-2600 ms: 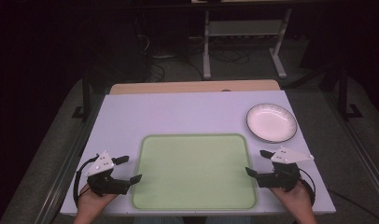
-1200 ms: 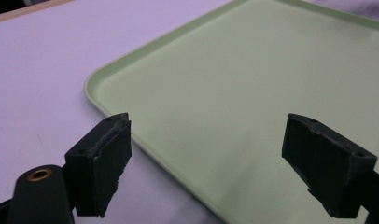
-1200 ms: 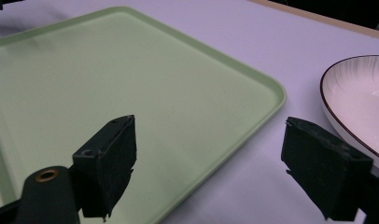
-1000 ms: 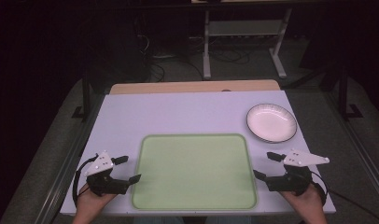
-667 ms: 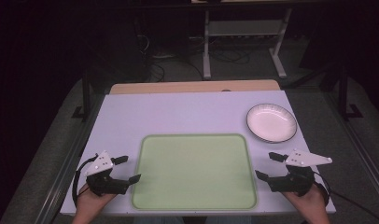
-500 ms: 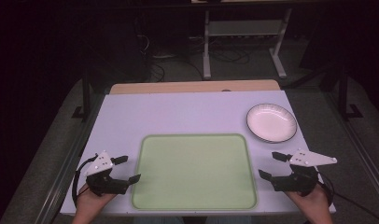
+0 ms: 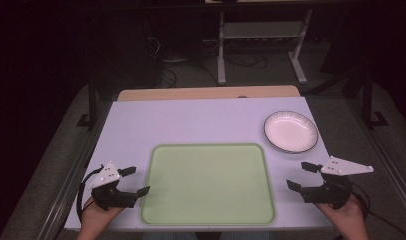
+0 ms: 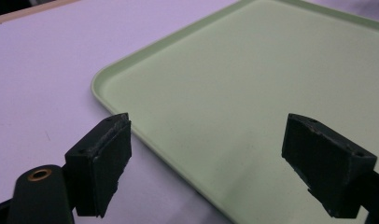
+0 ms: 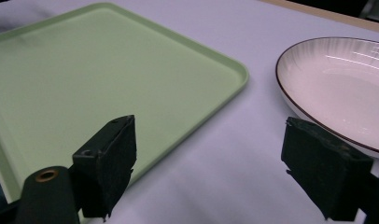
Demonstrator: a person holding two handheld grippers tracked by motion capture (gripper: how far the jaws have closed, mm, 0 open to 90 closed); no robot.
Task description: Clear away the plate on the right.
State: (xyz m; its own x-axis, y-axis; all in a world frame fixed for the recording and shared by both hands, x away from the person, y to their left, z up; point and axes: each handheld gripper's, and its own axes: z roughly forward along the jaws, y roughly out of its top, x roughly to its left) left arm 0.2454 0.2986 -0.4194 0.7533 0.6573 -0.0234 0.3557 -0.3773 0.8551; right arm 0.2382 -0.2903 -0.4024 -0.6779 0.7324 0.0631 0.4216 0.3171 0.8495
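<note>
My left tongs hang wide and hold nothing at the left edge of the green tray on the bench. My right tongs are wide too, holding nothing, right of the tray and just below the white plate, which sits beside the tray's far right corner.

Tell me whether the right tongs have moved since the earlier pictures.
Yes. The right tongs have slid rightward, away from the green tray, toward the table's right edge; the plate stays put.
</note>
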